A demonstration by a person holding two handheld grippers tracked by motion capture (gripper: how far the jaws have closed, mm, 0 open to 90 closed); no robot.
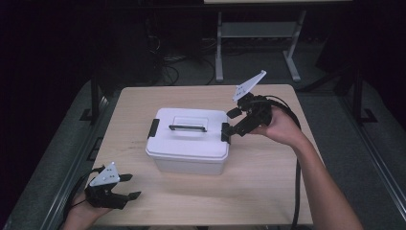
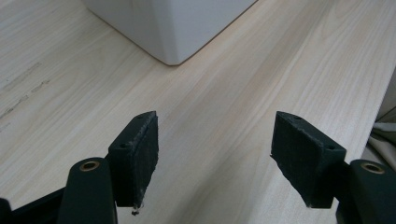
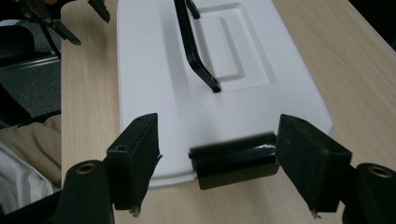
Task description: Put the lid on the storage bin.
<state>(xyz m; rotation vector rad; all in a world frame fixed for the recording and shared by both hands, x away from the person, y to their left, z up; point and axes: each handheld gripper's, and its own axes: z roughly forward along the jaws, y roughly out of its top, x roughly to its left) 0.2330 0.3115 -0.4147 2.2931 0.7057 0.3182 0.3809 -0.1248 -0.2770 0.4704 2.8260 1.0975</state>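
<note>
White box [image 1: 187,143] mid-table [image 1: 268,191]. Right gripper [image 3: 217,161] spread, straddling the box's right-end black latch [image 3: 233,161], latch lying crosswise between the jaws. Left gripper [image 1: 125,186] spread, idle, well apart at the near-left corner.

The middle of the surface [image 1: 268,191] is taken up by a white lidded box [image 1: 187,141], with bare wood left open on all four sides of it, widest along the near edge. The right hand-held gripper [image 1: 230,123] is held at the box's right end, its spread jaws set around the black latch [image 3: 233,161] there. The left hand-held gripper [image 1: 129,186] is held wide open at the near left corner, well apart from the box.
</note>
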